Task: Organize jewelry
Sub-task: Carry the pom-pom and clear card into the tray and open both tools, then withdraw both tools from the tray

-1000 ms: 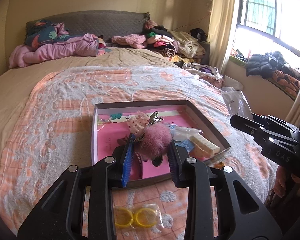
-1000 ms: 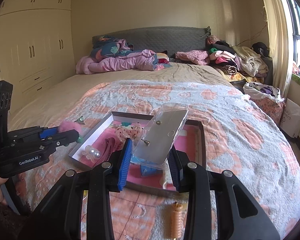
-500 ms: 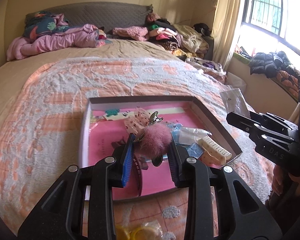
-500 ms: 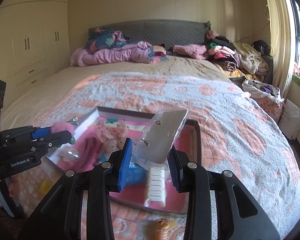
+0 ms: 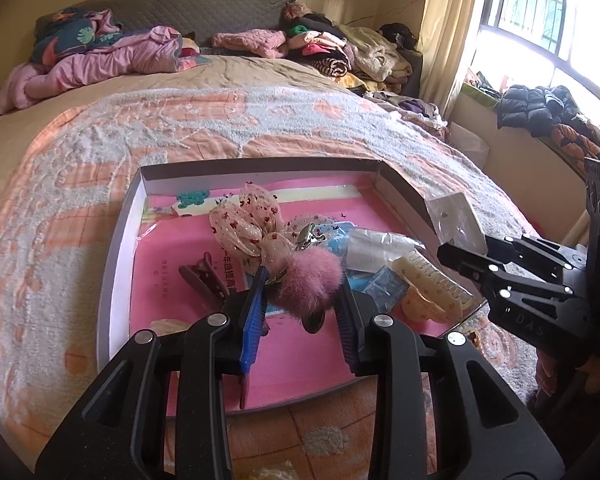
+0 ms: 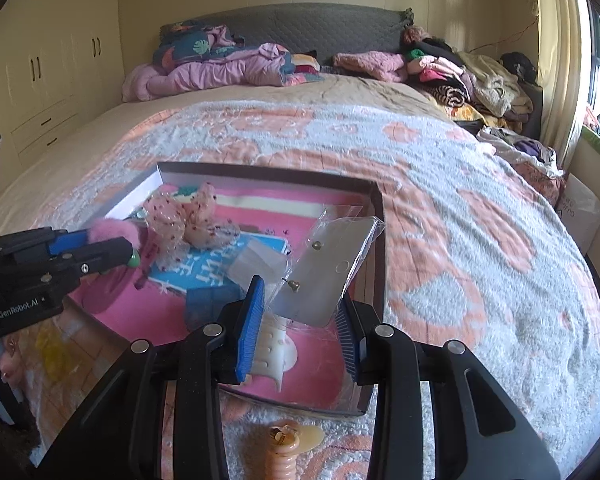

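Over the tray (image 5: 118, 240), already part-filled, the left gripper (image 5: 302, 300) grips a pompom (image 5: 308, 280), the right gripper (image 6: 300, 316) an earring card (image 6: 332, 268); both undropped.

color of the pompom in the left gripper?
Pink, fluffy pompom, pinched in the left gripper; clearest in the left wrist view.

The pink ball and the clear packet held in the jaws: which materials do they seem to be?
Pink ball: likely fur or faux fur; its outline is fuzzy and matte. Clear packet: thin glossy plastic, see-through with creases, over a stiff-looking grey card.
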`<state>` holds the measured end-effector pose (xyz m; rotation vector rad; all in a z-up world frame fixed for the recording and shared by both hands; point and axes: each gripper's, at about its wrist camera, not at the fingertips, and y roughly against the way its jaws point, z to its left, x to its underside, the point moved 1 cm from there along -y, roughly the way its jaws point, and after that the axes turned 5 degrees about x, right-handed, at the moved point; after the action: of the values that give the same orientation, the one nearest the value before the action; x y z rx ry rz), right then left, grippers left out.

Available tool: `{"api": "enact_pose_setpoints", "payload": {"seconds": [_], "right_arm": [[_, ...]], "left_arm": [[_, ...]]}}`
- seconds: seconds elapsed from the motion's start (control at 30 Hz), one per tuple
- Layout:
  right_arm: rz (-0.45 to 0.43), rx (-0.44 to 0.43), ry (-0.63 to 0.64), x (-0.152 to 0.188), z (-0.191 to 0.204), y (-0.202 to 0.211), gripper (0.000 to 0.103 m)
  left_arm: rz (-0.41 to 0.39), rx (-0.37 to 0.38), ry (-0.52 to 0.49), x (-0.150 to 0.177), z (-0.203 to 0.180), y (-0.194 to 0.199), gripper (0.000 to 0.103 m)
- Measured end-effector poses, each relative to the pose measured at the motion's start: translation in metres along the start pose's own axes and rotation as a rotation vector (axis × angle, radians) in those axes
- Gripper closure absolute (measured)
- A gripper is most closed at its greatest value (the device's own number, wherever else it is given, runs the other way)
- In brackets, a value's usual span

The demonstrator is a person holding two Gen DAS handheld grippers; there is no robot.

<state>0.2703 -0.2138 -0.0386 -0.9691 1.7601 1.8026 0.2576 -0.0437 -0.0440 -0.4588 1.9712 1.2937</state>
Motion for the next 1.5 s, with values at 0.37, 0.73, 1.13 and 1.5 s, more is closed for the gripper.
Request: {"api": "enact_pose_setpoints", "payload": {"seconds": [0.37,0.73,1.13,1.5], "right_arm": [[0.023,-0.004,-0.008,0.007,0.002,-0.004,0.067],[-0.042,0.006,-0.016,0.008,0.001,0.026,0.052],[-0.207,0.025,-0.026,0.007,0.002,0.091,0.017],[-0.250,0.011,-0.024,0.017,0.010,0.125,0.015]], "left_arm": [[0.003,-0.002,0.005,0.003,0.001,-0.002,0.075],[-0.046,-0.016,-0.004,-0.001,-0.007,0.020,0.061],[-0.169,-0.042,0.020,-0.004,-0.019,0.078,0.034],[-0.235,-0.084,0.016,0.007,-0.029,0.121,0.011]]}}
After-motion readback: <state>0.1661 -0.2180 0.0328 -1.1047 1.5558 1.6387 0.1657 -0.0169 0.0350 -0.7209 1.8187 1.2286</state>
